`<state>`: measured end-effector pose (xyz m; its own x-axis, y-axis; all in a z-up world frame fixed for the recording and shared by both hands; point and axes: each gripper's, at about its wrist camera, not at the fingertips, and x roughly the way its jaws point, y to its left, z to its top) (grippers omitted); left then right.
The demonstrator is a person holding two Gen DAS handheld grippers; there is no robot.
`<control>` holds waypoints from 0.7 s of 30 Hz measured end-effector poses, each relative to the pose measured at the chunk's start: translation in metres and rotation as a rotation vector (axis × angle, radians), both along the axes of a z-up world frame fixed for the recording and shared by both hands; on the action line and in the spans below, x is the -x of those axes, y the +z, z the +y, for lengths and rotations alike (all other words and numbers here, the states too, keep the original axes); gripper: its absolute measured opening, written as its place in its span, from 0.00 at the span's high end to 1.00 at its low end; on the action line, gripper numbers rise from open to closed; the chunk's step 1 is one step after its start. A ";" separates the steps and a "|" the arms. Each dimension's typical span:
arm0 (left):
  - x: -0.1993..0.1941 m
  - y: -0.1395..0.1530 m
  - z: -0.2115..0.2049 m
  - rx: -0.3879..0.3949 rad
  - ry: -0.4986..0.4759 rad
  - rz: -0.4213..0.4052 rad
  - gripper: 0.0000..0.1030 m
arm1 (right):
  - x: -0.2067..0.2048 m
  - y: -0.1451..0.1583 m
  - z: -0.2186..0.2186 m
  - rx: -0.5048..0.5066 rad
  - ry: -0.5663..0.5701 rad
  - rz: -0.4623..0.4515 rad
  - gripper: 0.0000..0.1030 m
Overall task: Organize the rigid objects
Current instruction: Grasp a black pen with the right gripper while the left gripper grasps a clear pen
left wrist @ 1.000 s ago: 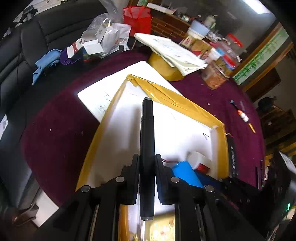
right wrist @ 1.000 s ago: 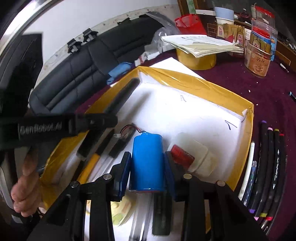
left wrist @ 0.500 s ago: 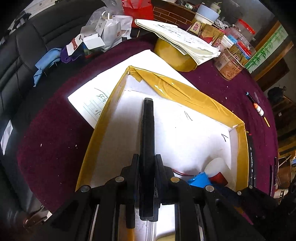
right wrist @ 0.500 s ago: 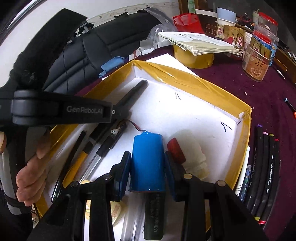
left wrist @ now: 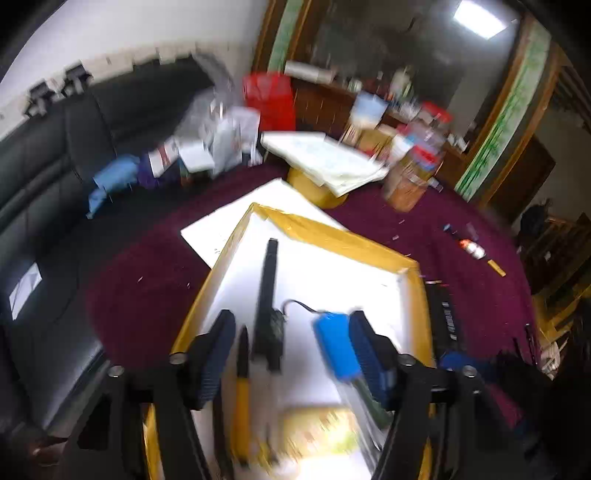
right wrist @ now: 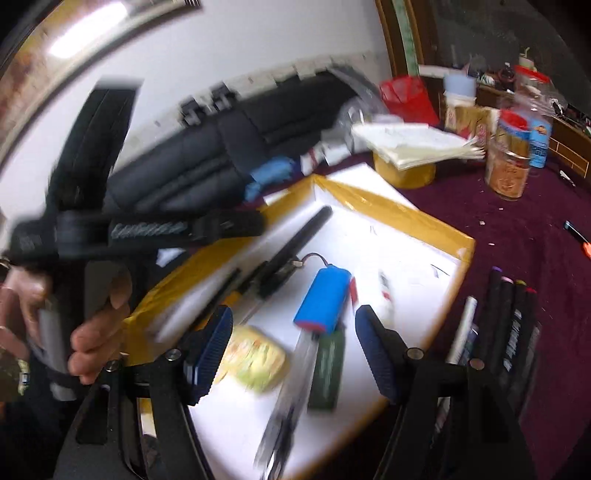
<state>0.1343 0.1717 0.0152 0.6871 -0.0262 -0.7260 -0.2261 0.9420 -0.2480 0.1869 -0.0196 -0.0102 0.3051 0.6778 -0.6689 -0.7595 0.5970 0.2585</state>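
Left gripper (left wrist: 291, 347): jaws just opened, nothing held | right gripper (right wrist: 293, 345): likewise | black pen (left wrist: 266, 295), blue battery (right wrist: 322, 300): lying inside tray (right wrist: 391, 212).

Both views are strongly blurred by motion and bent at the dark fisheye edges. A ceiling lamp (left wrist: 480, 16) gives bright light, and the white tray floor (left wrist: 332, 273) glares.

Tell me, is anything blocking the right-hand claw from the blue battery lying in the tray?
Nothing visible does. The right gripper, whose jaws have just been opening, stands open with the blue battery lying free just ahead on the white floor of the tray. A yellow-green packet and a dark green block lie beside it, not across the way.
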 end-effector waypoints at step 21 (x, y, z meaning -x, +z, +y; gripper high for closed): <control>0.062 -0.003 -0.145 0.015 -0.176 -0.066 0.31 | -0.062 -0.068 -0.162 0.211 -0.404 0.151 0.78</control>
<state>0.0719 0.0263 0.0126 0.7168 -0.1607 -0.6785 -0.0406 0.9618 -0.2707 0.2491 -0.1814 -0.0782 0.4046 0.3696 -0.8365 -0.4194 0.8878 0.1894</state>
